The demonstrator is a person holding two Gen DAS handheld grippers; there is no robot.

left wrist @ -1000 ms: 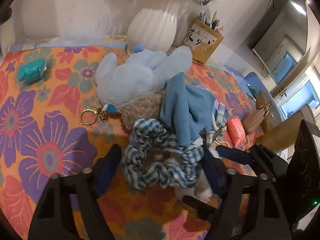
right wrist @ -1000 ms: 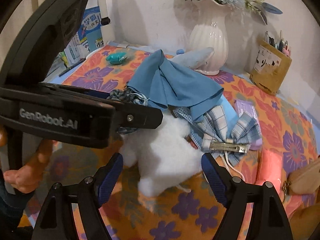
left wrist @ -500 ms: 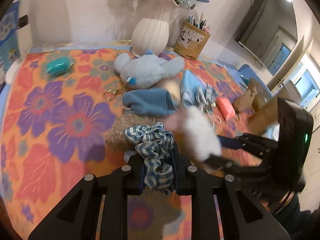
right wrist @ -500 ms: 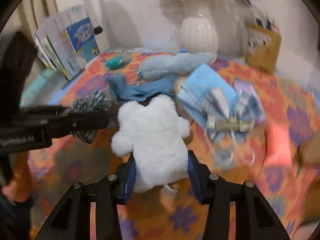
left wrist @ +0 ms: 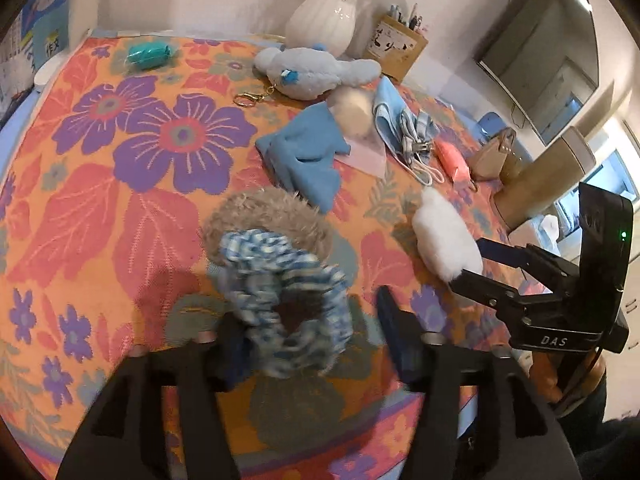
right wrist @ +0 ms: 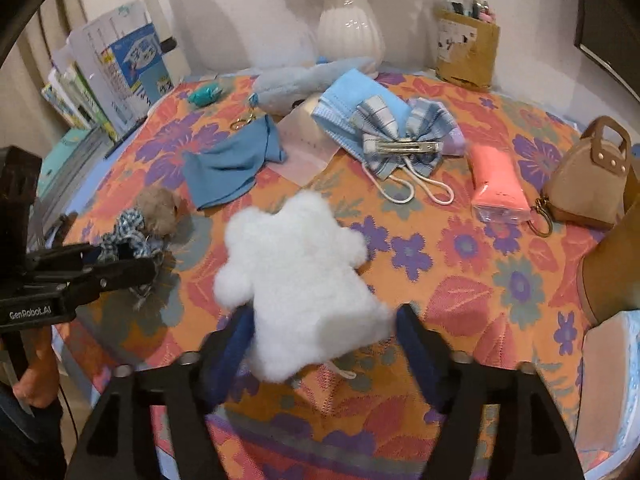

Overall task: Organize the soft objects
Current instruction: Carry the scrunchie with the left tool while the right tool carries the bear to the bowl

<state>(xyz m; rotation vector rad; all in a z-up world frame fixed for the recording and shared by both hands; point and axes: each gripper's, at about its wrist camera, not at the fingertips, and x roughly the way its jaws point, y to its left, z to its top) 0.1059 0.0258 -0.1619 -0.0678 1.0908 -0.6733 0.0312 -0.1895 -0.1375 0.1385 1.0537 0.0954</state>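
Note:
My left gripper (left wrist: 312,332) is open, its jaws spread around a blue checked scrunchie (left wrist: 280,296) that lies on the floral cloth against a tan fuzzy plush (left wrist: 276,216). My right gripper (right wrist: 324,344) is open too, with a white fluffy plush (right wrist: 296,276) lying between its jaws near the table's front edge. The white plush (left wrist: 444,240) and right gripper show at the right of the left wrist view. The scrunchie (right wrist: 128,236) and tan plush (right wrist: 158,208) show at the left of the right wrist view.
Farther back lie a blue cloth (right wrist: 232,164), a face mask with a checked bow clip (right wrist: 396,136), a pale blue plush (left wrist: 316,70), a pink pack (right wrist: 498,184), a tan mini bag (right wrist: 588,184), a teal roll (left wrist: 148,54), a white vase (right wrist: 350,28) and a pen holder (right wrist: 466,52).
Both grippers have pulled back toward the front edge and opened. The scrunchie and the white plush, held half a second ago, now lie on the cloth between the spread jaws.

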